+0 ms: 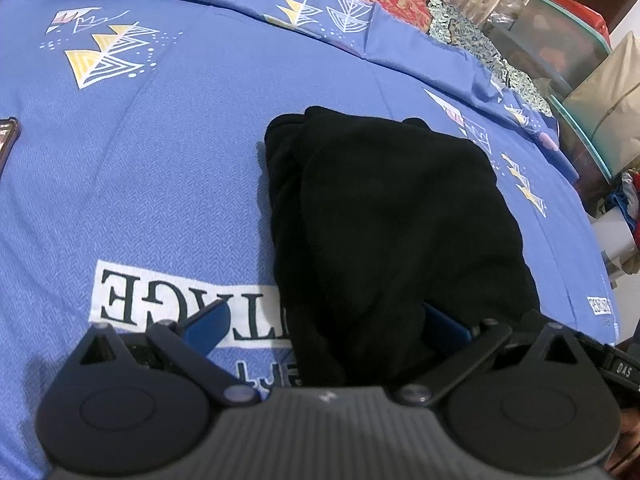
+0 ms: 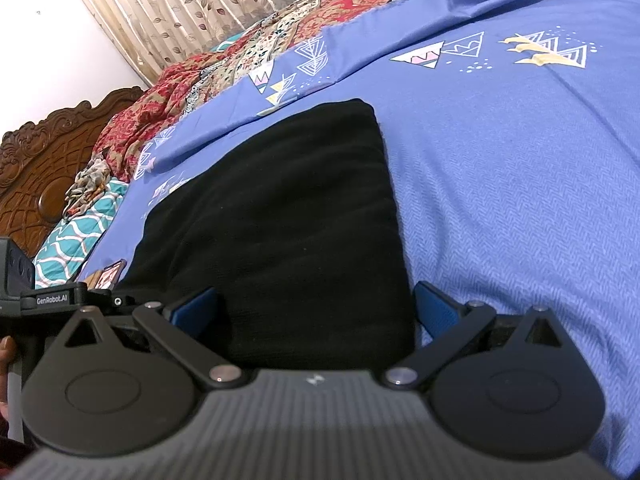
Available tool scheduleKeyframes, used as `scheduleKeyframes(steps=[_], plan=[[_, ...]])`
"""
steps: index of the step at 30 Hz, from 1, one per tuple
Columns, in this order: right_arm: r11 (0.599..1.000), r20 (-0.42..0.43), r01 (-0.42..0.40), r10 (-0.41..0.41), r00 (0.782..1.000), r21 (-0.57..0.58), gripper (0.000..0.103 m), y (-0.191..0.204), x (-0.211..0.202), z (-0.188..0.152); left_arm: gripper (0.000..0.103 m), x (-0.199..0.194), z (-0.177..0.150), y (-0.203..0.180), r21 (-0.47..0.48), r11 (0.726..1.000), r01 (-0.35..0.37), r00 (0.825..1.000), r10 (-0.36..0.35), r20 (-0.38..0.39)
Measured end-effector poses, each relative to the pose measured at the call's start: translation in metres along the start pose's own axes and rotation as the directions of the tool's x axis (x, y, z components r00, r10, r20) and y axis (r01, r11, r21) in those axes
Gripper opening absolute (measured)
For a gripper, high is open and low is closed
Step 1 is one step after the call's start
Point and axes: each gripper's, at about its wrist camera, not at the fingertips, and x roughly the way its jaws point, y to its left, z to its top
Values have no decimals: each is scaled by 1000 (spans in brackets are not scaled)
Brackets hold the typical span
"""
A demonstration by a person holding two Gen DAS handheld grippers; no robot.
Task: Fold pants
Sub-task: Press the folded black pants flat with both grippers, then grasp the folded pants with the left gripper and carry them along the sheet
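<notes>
Pants (image 1: 392,216) folded on bedsheet (image 1: 160,184), left gripper (image 1: 326,326) and right gripper (image 2: 316,304) spread wide, straddling them

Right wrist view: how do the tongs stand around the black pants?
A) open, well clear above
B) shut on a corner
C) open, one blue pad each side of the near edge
C: the right tongs are open, blue pads flanking the pants.

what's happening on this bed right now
A person holds a two-finger gripper in each hand over black pants lying folded into a compact stack on a blue patterned bedsheet. Both the left gripper and the right gripper are open, fingers spread around the near edge of the fabric, not clamping it. A phone lies off to the side.
</notes>
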Motion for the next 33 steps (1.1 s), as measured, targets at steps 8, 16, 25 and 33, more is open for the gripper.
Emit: scheduleKeyframes(steps=[8,16,25,33], plan=[[1000,-5,-5,5,1000,-2,103,-2,0,2,103,-4,0,5,-16,999,27,1000,-27,-3],[997,-63,-42,46,997,67,103,-11,-5,22,103,-10,10,33,-211,952,220,972,-232,-32],[1000,-52,-25,25,998,1,80,-13,26,42,101,18,16,18,-207,948,242,965,-258,-53],[971,0,-163,166,986,-177,26,52,2,80,42,-19,64,-25,-88,978,189,982,-187,22]])
